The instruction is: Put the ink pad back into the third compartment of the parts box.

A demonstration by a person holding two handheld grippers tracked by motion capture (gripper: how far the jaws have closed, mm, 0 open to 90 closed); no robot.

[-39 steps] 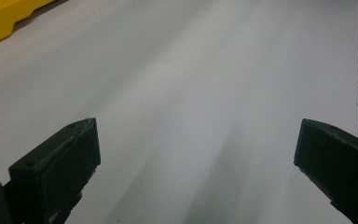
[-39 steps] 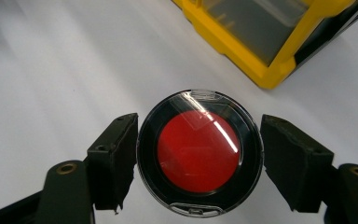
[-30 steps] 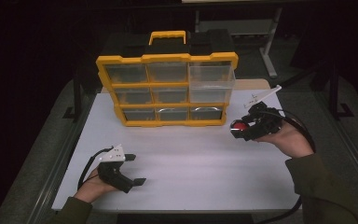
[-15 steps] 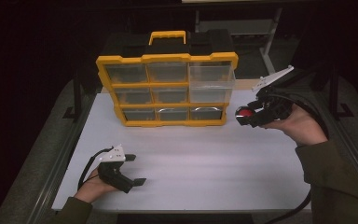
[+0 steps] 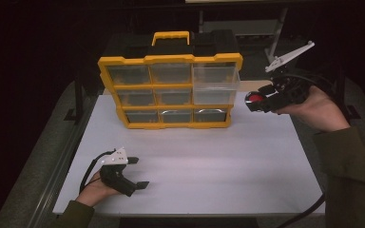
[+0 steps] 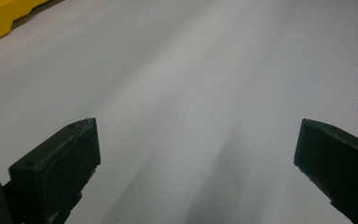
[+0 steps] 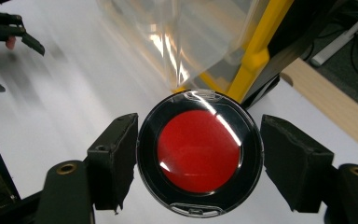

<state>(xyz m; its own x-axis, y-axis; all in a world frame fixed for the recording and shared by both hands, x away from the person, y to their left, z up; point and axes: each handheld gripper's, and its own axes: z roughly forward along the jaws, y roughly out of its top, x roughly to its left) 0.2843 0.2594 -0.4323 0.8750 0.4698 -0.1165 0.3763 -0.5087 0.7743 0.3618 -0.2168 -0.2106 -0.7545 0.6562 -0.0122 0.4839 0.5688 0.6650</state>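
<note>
A yellow organizer (image 5: 171, 60) with clear drawers stands at the back of the white table (image 5: 209, 156). Its top-right drawer (image 5: 216, 85) is pulled out. My right gripper (image 5: 254, 101) is held in the air just right of that drawer, shut on a round black case with a red centre (image 5: 255, 99). In the right gripper view the round case (image 7: 199, 153) sits between both jaws of the right gripper (image 7: 199, 156), with the clear drawer (image 7: 186, 42) close behind. My left gripper (image 5: 140, 172) rests open on the table at the front left, and the left gripper (image 6: 196, 154) has nothing between its jaws.
A cable (image 5: 309, 211) trails from the right gripper past the table's front right corner. The organizer's yellow corner (image 6: 4, 18) shows far off in the left gripper view. Bare white table lies between the two grippers.
The right gripper has risen with the round case and moved back, level with the pulled-out top drawer. The left gripper has stayed still.
</note>
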